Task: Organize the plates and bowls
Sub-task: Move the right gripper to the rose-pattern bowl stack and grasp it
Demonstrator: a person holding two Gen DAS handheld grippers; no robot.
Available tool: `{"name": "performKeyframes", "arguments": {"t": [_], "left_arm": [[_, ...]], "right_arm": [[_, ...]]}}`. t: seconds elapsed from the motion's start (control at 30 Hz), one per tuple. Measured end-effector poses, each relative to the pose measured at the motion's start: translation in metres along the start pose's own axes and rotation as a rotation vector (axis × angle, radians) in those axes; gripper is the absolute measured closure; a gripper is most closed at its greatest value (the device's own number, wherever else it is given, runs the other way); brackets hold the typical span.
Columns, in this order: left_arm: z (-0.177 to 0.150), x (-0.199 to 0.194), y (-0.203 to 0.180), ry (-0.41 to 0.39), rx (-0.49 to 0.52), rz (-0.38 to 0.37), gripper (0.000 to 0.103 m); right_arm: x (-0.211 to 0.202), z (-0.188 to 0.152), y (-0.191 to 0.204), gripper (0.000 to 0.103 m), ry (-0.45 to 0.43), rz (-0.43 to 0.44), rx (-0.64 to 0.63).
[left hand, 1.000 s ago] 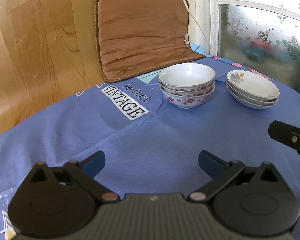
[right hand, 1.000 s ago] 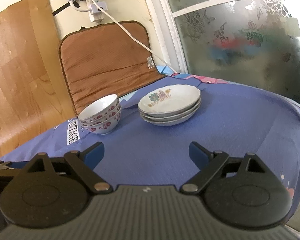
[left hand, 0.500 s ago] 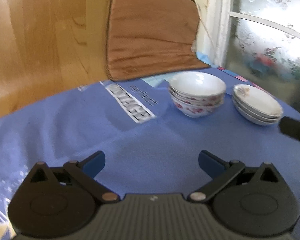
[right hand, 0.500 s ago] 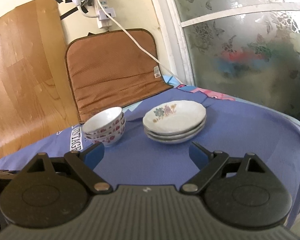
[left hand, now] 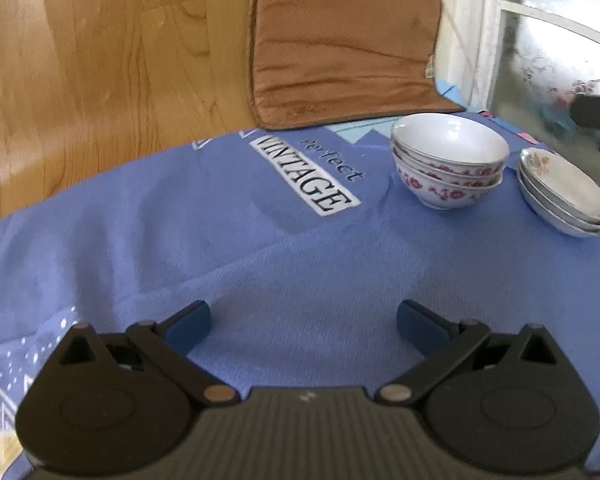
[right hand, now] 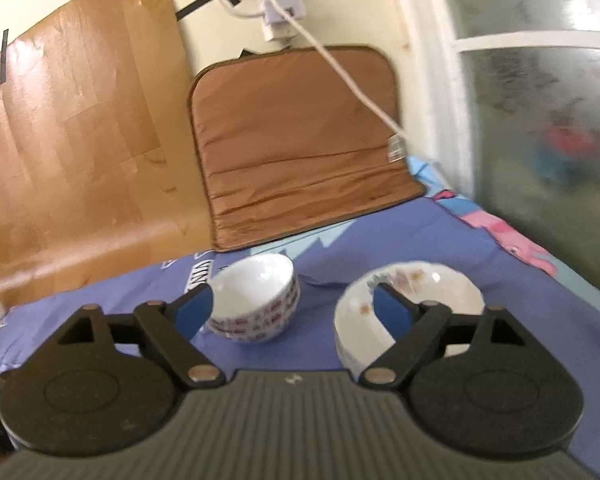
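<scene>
The bowls (left hand: 448, 168) sat nested in one stack on the blue cloth (left hand: 300, 264), mouths up, the stack's axis upright; red flower bands ran round their outer walls. Just beside them, apart and nearer the window (left hand: 560, 40), the plates (left hand: 564, 196) lay stacked flat, faces up, with a faint flower print inside the top one. In the right wrist view the bowls (right hand: 256, 300) stood left of the plates (right hand: 416, 300), with a strip of cloth between them.

Printed on the cloth, left of the bowls, a white label (left hand: 304, 176) read "VINTAGE" in black capitals, with "perfect" in smaller letters beside it; both ran aslant toward the bowls. A brown cushion (left hand: 344, 48) leaned against the wall behind, and a small white tag on its edge was too blurred to read.

The left gripper (left hand: 302, 322) hung over bare cloth, well short of the dishes; its jaws had just been closing a little yet stood wide apart with nothing between them. The right gripper (right hand: 292, 306) pointed toward the gap between bowls and plates, its jaws also just narrowing, still apart and gripping nothing; the dishes lay beyond its tips.
</scene>
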State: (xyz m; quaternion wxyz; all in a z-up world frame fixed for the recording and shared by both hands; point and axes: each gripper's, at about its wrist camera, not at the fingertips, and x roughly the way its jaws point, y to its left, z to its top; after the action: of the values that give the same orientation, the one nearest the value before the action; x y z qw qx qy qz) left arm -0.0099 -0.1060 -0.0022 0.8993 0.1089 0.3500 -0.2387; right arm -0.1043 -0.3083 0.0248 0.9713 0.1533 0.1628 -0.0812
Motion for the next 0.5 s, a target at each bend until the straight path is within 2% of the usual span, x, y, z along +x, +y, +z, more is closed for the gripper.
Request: {"name": "performKeyframes", "arguments": {"t": [0.03,0.07,0.2,0.27,0.33,0.4,0.5], "left_arm": [[0.005,-0.003,0.002,-0.004,-0.038,-0.015,0.02],[0.011,-0.006,0.005,-0.014,-0.079,-0.044,0.024],[0.057,-0.006,0.009,-0.068,-0.216,-0.126,0.024],[0.076,0.007,0.008,-0.039,-0.267,-0.201,0.027],[0.091,0.023,0.005,0.001,-0.319,-0.273,0.031],[0.098,0.037,0.0,0.031,-0.337,-0.298,0.035],[0.098,0.06,-0.01,0.102,-0.351,-0.315,0.051]], "right_arm": [[0.009,0.01,-0.003,0.028,0.035,0.024,-0.009],[0.016,0.016,-0.004,0.033,0.063,0.041,-0.018],[0.059,0.04,-0.004,0.044,0.204,0.11,-0.077],[0.078,0.043,-0.003,0.052,0.271,0.124,-0.091],[0.098,0.045,-0.004,0.054,0.344,0.138,-0.082],[0.112,0.045,-0.008,0.055,0.404,0.14,-0.074],[0.135,0.041,-0.015,0.062,0.509,0.153,-0.044]]}}
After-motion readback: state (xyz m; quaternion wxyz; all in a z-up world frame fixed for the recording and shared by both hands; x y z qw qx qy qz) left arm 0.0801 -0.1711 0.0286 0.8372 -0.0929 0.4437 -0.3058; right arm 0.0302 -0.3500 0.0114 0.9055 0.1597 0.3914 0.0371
